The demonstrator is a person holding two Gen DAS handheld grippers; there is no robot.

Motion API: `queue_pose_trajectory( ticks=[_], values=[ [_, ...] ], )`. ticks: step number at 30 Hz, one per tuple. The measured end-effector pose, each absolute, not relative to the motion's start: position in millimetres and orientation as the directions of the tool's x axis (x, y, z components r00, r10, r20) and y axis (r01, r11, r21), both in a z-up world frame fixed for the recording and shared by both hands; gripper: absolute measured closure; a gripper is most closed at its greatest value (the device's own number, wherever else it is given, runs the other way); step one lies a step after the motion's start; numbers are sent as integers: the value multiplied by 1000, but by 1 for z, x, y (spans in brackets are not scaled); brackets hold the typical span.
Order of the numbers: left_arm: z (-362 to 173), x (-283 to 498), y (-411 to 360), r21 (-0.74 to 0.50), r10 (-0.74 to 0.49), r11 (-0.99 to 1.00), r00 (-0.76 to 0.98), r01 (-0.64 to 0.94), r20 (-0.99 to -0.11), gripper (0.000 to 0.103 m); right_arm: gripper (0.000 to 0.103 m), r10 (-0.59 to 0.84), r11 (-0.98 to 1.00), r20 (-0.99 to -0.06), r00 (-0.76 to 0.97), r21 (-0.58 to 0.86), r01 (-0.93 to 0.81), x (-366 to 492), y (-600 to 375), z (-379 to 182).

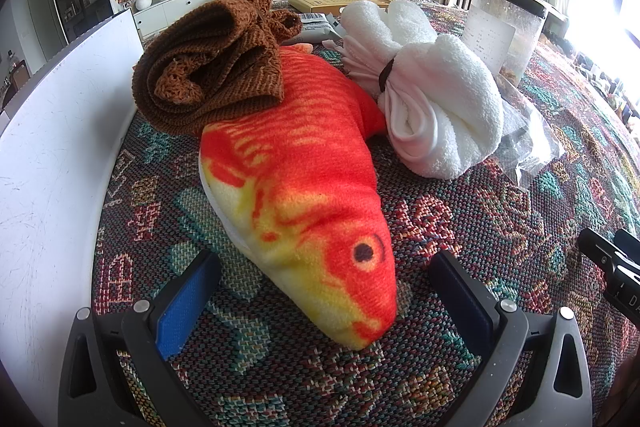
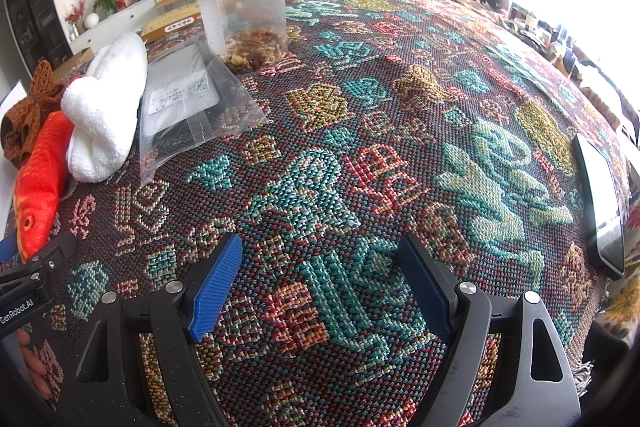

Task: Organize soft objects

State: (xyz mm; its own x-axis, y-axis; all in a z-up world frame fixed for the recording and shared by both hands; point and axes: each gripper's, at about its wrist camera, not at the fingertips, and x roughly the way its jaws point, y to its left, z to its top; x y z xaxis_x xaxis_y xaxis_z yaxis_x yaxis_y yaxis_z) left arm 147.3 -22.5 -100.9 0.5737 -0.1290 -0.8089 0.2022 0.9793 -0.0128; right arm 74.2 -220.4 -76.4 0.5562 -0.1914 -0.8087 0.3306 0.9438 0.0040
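Left tongs point(image 1: 324, 291) stood wide apart w/ the plush fish point(image 1: 296, 183) head between the blue pads, not touching either. Fish lay on the patterned desk point(image 1: 460, 227) cloth, tail running away under a brown knit scarf point(image 1: 208, 67); white towel bundle point(image 1: 432, 95) sat just beside it, to its right. Right tongs point(image 2: 320, 283) were also apart, over bare cloth, fish well off to their left. Clear jar point(image 2: 244, 11) & plastic bag point(image 2: 188, 107) lay farther back.
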Motion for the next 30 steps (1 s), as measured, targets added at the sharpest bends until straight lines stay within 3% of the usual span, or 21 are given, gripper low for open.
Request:
queue_pose_trajectory(
  ticks=[30],
  values=[
    [-100, 149, -18, -13, -127, 980, 571, 201, -811, 0, 20, -192, 944, -809, 556, 4, 330, 75, -221, -77]
  ],
)
